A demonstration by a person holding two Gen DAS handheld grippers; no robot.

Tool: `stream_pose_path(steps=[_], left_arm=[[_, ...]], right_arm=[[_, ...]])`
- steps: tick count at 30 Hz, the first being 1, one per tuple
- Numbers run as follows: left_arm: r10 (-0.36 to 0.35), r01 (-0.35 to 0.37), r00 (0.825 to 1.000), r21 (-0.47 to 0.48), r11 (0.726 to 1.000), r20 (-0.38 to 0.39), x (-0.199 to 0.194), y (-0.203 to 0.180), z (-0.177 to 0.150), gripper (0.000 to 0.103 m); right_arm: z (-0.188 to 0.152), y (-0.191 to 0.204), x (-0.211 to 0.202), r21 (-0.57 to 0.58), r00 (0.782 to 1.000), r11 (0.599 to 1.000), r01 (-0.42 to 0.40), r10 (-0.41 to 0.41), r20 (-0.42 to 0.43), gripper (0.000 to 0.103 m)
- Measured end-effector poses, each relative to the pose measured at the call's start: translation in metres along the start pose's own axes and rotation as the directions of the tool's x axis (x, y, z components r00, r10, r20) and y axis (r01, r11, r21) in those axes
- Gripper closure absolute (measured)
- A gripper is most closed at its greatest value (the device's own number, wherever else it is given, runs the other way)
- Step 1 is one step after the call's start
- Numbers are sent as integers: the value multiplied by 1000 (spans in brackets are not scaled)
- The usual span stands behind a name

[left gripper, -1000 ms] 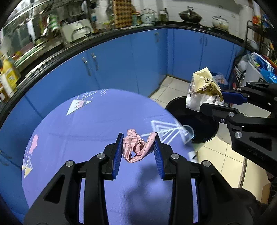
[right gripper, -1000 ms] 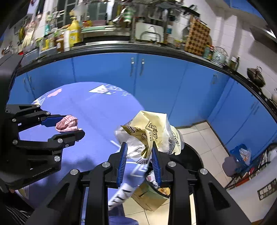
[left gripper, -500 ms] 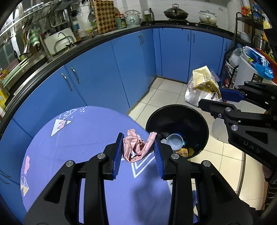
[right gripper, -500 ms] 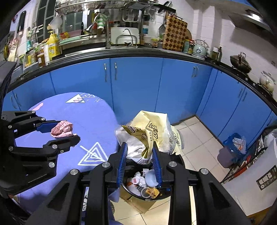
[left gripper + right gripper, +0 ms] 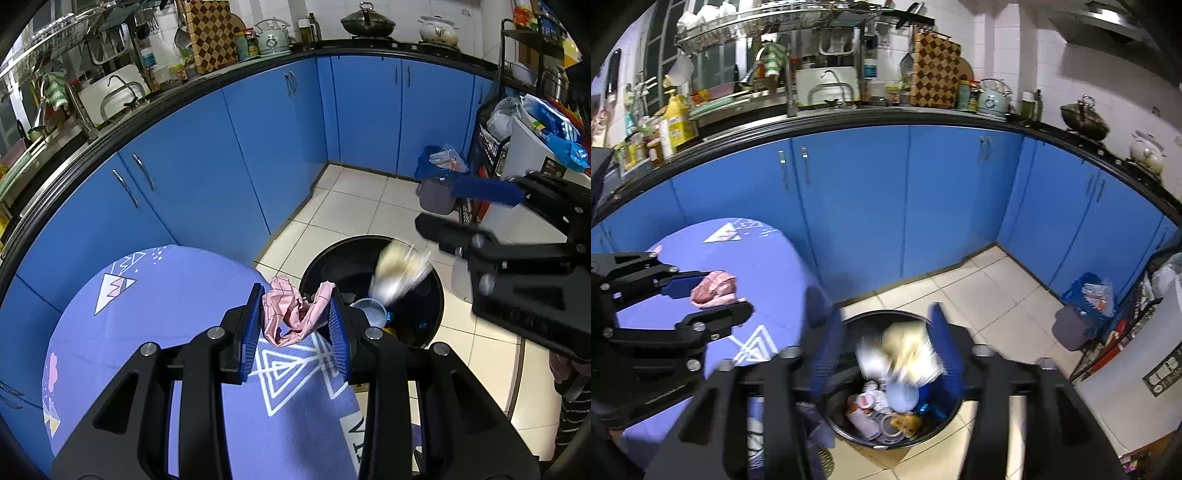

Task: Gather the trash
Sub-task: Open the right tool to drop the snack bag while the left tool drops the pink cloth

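A kitchen with blue cabinets [image 5: 280, 155] and a pale tiled floor [image 5: 369, 206] surrounds a round table under a purple cloth [image 5: 155, 317]; a black trash bin [image 5: 849, 432] stands on the tiles just off the table's edge.

The left gripper [image 5: 295, 325] pinches a crumpled pink wrapper [image 5: 291, 314] between its blue pads, the jaws narrowed onto it. It hangs over the table's rim, and the bin's mouth lies at about 1 o'clock from those fingertips in the left wrist view, close by. The wrapper has no clear long axis; it is a loose wad with one tail draped against the right pad.

The right gripper [image 5: 882, 347] is directly above the bin with its jaws spread wide and nothing between them. A yellow-and-white bag [image 5: 905, 354], blurred, shows inside the bin's opening below the fingers, apparently dropping onto the rubbish already there: a pale cup, tape rolls, packets.

For the pink wrapper the left hand is the one placed to act. By my reading it needs a short carry toward 1 o'clock until the wad clears the cloth and sits over the black rim, then a release. The right gripper, at 3 o'clock in the left view, stands near that path.
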State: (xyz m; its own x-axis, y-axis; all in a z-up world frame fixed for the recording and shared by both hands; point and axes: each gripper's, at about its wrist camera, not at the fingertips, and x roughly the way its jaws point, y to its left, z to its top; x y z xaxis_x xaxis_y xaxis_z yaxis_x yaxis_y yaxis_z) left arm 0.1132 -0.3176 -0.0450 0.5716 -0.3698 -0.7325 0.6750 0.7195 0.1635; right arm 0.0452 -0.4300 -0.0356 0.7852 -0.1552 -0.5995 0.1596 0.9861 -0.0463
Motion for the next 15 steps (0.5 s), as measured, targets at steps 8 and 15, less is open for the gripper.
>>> stream_pose_path(steps=[8,15], left_arm=[[-15,15,1000,18,1000,-12,13,-11,8,67],[-30,30,999,43,999,-12,19,-24,17,66]], right_arm=[[-10,-19,2,19,999,999,41,-41,4,26],[-16,-30,3,20,997,997,81,-81,-7,26]])
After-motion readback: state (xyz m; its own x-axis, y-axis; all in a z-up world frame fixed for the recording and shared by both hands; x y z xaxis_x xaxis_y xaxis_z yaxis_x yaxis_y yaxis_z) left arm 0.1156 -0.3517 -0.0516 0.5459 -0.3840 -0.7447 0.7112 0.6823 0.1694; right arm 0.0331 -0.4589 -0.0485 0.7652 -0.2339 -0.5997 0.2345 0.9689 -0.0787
